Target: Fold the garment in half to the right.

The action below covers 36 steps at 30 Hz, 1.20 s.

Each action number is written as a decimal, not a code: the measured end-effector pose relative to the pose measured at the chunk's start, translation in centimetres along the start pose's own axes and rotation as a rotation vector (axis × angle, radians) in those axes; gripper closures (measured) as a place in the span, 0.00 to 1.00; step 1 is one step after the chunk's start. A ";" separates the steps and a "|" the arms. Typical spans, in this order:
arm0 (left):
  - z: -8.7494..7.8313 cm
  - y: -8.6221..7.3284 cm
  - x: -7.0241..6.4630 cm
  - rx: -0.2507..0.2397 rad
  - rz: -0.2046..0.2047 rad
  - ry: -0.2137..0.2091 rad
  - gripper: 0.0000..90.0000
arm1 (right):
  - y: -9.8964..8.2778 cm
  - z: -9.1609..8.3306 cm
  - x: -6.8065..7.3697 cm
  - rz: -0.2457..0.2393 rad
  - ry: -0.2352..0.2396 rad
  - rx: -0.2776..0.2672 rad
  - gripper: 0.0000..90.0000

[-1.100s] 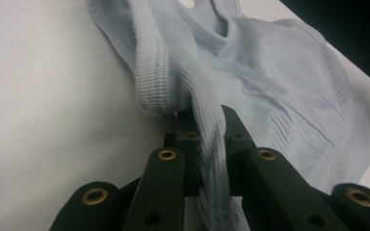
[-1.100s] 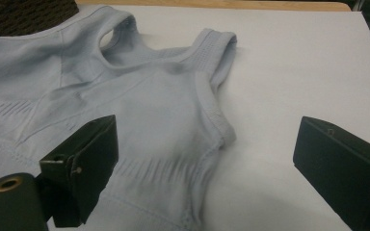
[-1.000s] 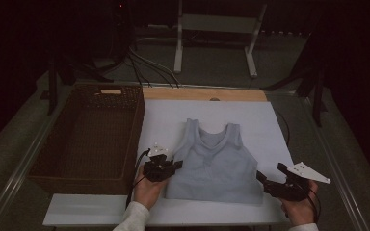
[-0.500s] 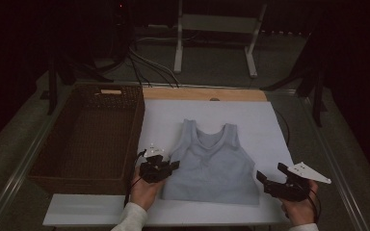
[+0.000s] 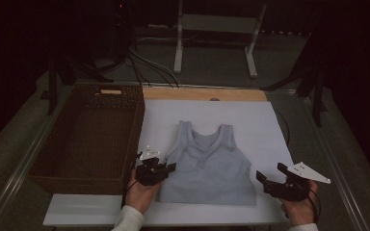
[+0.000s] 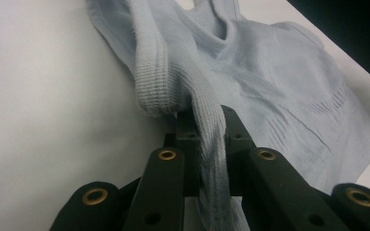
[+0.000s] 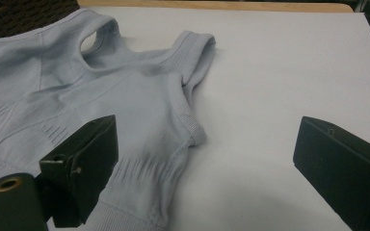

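Observation:
A pale blue knit tank top [image 5: 207, 168] lies flat on the white board [image 5: 250, 125], straps pointing away from me. My left gripper [image 5: 171, 167] is at the top's left side, shut on a raised fold of its ribbed edge. In the left gripper view that fold runs up between the closed jaws [image 6: 207, 120], with the rest of the top [image 6: 279, 72] spread beyond. My right gripper [image 5: 270, 173] stands open just off the top's right lower corner. In the right gripper view its jaws [image 7: 207, 134] are wide apart: the left one is over the top's side [image 7: 125, 96], the right over bare board.
A dark wicker basket [image 5: 139, 125] stands along the board's left side, close to my left hand. A wooden strip [image 5: 202, 94] borders the far edge. Beyond it are a white stand [image 5: 217, 29] and cables on the floor. Bare board lies right of the top.
My left gripper has shifted slightly toward me and to the left, with the top's edge pinched in it. The right gripper has stayed in place.

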State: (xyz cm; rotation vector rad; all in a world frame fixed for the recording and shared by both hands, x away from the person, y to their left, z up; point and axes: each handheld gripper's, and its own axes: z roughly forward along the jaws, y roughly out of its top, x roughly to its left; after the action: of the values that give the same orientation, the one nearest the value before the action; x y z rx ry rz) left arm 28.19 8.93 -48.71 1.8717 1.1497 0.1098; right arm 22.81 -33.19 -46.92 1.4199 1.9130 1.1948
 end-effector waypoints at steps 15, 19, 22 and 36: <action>-0.1 0.9 -0.8 0.003 0.013 -0.014 0.91 | 0.0 0.0 0.0 -0.001 -0.001 0.000 0.10; -0.1 1.3 -1.2 -0.001 0.019 -0.015 0.91 | 0.0 0.0 0.0 -0.001 0.000 0.001 0.10; -0.1 1.5 -1.5 -0.002 0.026 -0.017 0.91 | 0.0 0.1 0.0 -0.002 -0.001 0.001 0.10; 0.2 2.8 -3.0 -0.008 0.064 -0.015 0.91 | 0.0 0.1 0.0 -0.002 0.001 0.004 0.10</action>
State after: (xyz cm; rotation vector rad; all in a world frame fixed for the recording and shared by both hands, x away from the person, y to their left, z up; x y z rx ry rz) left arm 28.47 6.16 -45.73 1.9000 1.0779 0.1356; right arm 22.87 -33.17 -47.00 1.4191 1.9180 1.1916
